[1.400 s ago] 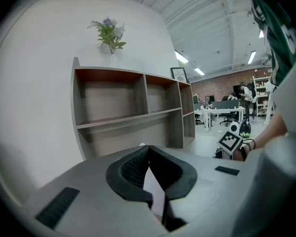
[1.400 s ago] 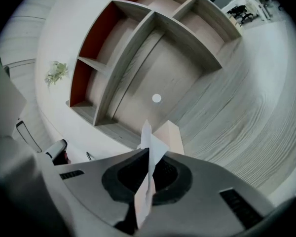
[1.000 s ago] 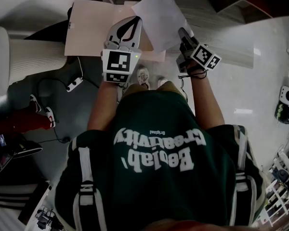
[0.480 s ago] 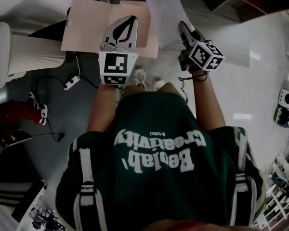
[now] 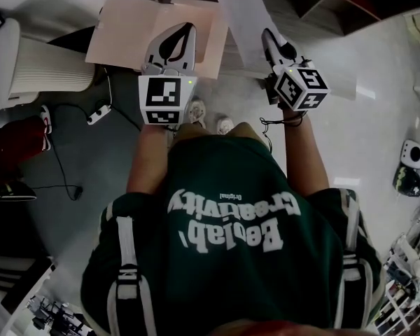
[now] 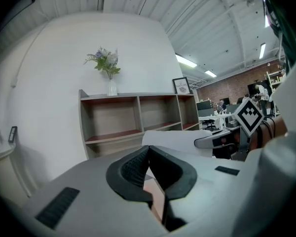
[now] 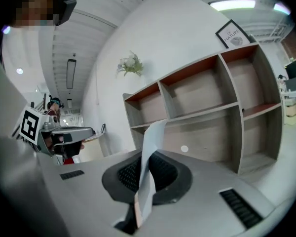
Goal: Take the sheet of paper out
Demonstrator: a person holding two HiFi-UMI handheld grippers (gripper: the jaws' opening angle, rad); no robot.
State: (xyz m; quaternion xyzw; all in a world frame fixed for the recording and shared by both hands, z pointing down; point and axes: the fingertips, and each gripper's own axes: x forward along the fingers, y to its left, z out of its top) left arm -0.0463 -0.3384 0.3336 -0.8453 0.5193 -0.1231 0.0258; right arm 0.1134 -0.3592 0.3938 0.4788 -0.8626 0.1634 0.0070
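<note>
In the head view a white sheet of paper [image 5: 239, 11] stands out ahead of my right gripper [image 5: 267, 35], which is shut on its near edge. The right gripper view shows the sheet [image 7: 151, 147] pinched upright between the dark pads [image 7: 130, 174]. My left gripper [image 5: 187, 28] is shut on a pinkish-tan folder [image 5: 126, 26], whose edge [image 6: 155, 197] shows low between the closed jaws. The sheet hangs free of the folder, to its right. From the left gripper view the sheet [image 6: 175, 138] and the right gripper's marker cube [image 6: 249, 115] appear at the right.
A wooden shelf unit [image 6: 138, 117] stands against the white wall ahead, with a vase of flowers [image 6: 107, 65] and a framed picture [image 6: 181, 85] on top. A white round piece of furniture [image 5: 35, 65] and cables [image 5: 98, 114] lie on the floor at the left.
Both grippers have risen. The sheet has come off the folder, rolled more edge-on and swung to the right. The folder has shifted left with the left gripper.
</note>
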